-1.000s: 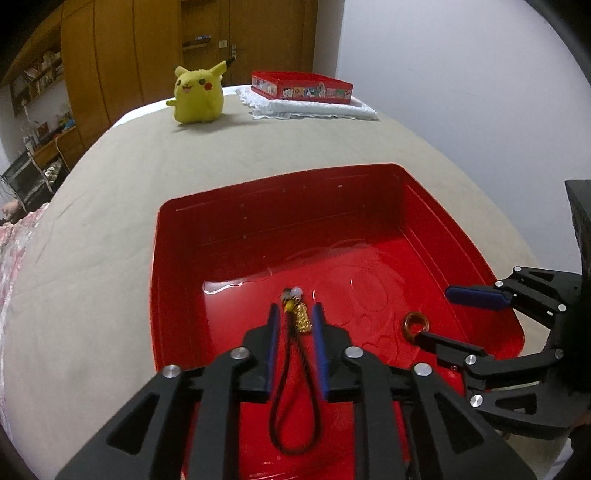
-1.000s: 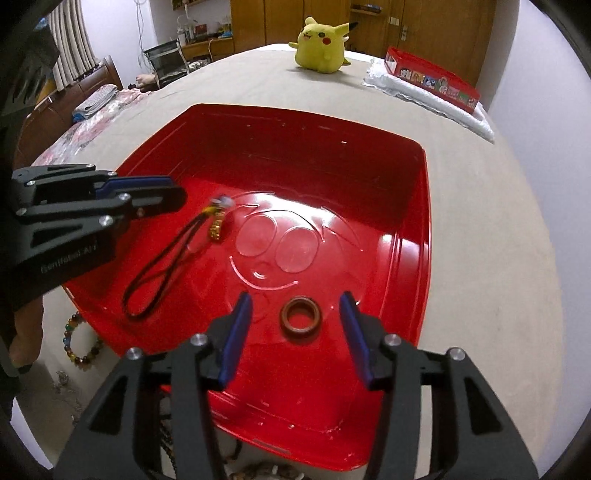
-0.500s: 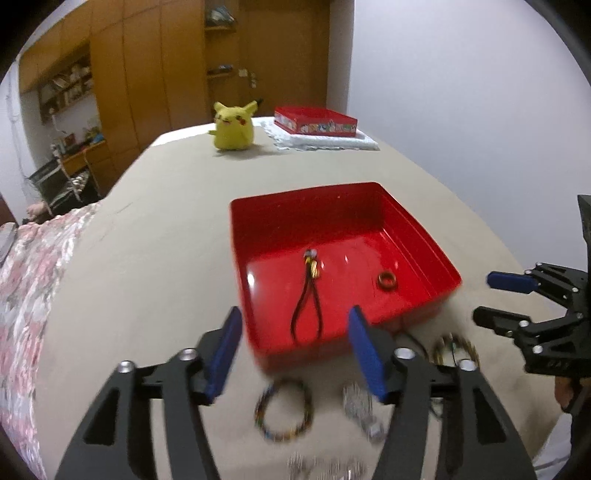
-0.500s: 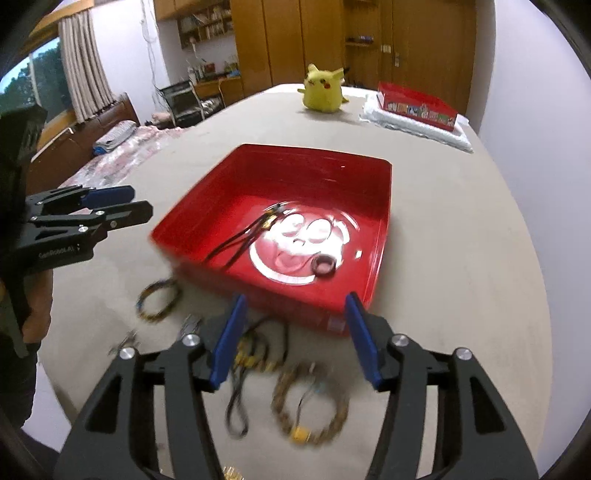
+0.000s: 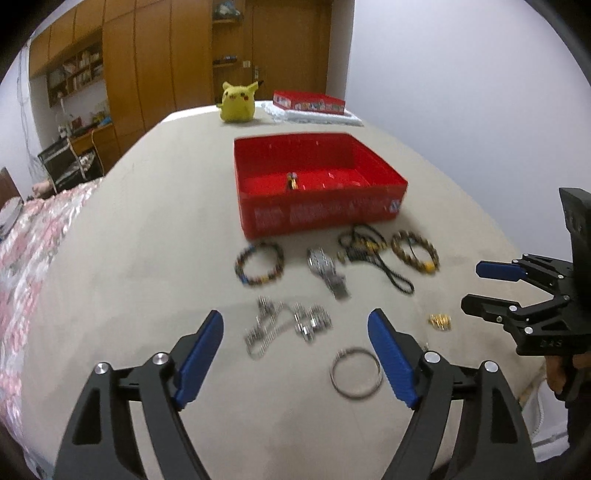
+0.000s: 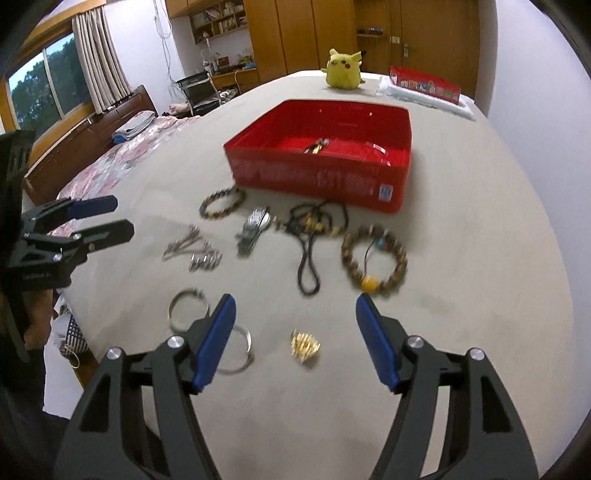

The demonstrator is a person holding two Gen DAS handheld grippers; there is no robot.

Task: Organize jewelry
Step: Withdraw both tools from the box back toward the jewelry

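Bed surface (image 5: 147, 240): both hand-held grippers (left (image 5: 295, 334), right (image 6: 295, 317)) withdrawn from red box (image 5: 317, 218), jaws just widened, empty.

This is looking like a bedroom in a home. A wide bed (image 6: 480, 229) under a beige cover is filling the near scene, a yellow plush toy (image 6: 343, 74) sitting at its far end. Tall wooden wardrobes (image 5: 155, 66) and a door (image 6: 436, 40) are lining the far wall, shelves (image 6: 218, 18) are holding books, and a curtain (image 6: 99, 55) is hanging beside a window (image 6: 40, 88) at left.
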